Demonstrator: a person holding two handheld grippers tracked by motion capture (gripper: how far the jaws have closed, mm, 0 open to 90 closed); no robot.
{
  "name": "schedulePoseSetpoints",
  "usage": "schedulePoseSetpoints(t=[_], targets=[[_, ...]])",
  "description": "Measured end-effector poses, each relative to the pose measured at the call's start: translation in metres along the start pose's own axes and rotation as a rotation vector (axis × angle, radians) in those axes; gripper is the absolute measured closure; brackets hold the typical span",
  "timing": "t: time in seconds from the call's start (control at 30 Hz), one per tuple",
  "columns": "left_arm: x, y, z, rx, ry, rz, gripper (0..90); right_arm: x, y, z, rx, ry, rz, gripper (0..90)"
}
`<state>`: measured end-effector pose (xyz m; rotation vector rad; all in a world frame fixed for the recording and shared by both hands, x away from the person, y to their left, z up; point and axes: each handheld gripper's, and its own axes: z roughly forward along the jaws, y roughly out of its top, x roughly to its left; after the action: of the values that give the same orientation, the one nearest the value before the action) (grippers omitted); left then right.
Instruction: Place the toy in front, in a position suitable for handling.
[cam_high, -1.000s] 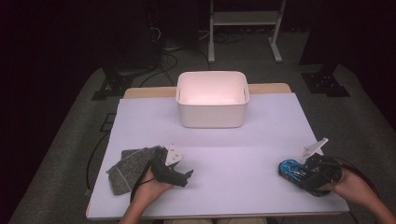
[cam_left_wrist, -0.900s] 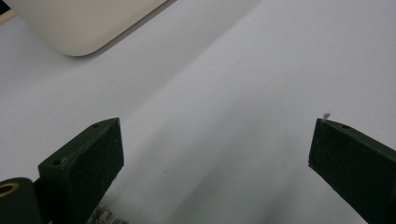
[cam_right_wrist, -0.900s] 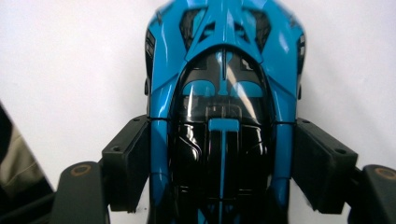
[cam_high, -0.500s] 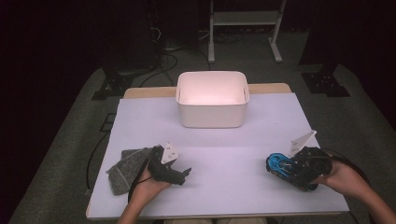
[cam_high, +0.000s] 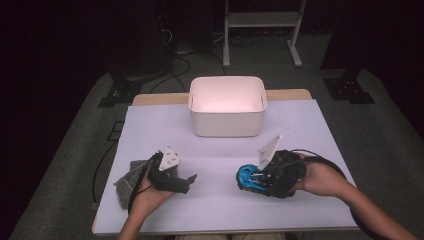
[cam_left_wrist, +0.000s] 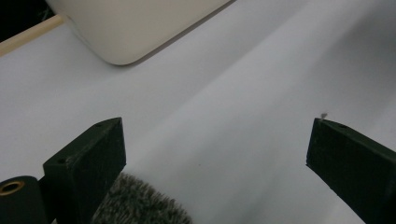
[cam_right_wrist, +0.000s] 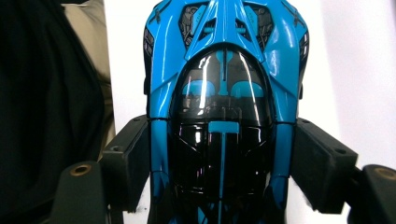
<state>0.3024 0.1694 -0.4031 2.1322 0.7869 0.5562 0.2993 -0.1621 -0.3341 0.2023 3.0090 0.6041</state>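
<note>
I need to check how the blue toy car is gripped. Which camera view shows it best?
The right gripper view: the blue toy car sits close up, both black jaws pressing its sides. The high view shows it small at the right gripper, partly covered. The left gripper view looks at the white bin and table instead.

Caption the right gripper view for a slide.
Right claw clamps a blue toy car by its sides above the white table.

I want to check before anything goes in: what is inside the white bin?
The white bin shows a bare, pale inside, but its near wall hides the front of the floor.
</note>
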Motion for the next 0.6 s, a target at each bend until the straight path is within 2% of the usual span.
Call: schedulePoseSetpoints(t=[0.07,0.1,0.13,0.3,0.4,0.6], targets=[[0.007,-0.001,-0.007,0.001,0.003,-0.005,4.1,0.001,0.014,0.012,0.006,0.017,-0.031,27.0],[0.007,-0.001,-0.007,0.001,0.003,-0.005,4.1,0.001,0.014,0.012,0.006,0.017,-0.031,27.0],[0.009,-0.001,-0.009,0.005,0.007,-0.006,4.1,0.003,0.028,0.026,0.019,0.039,-0.061,27.0],[0.022,-0.006,-0.018,0.015,0.008,-0.023,4.2,0.008,0.050,0.057,0.070,0.068,-0.126,26.9],[0.028,-0.011,-0.022,0.036,0.003,-0.020,4.2,0.009,0.056,0.075,0.098,0.080,-0.140,26.9],[0.034,-0.017,-0.024,0.065,-0.017,-0.015,4.8,0.010,0.053,0.107,0.148,0.088,-0.155,26.8]])
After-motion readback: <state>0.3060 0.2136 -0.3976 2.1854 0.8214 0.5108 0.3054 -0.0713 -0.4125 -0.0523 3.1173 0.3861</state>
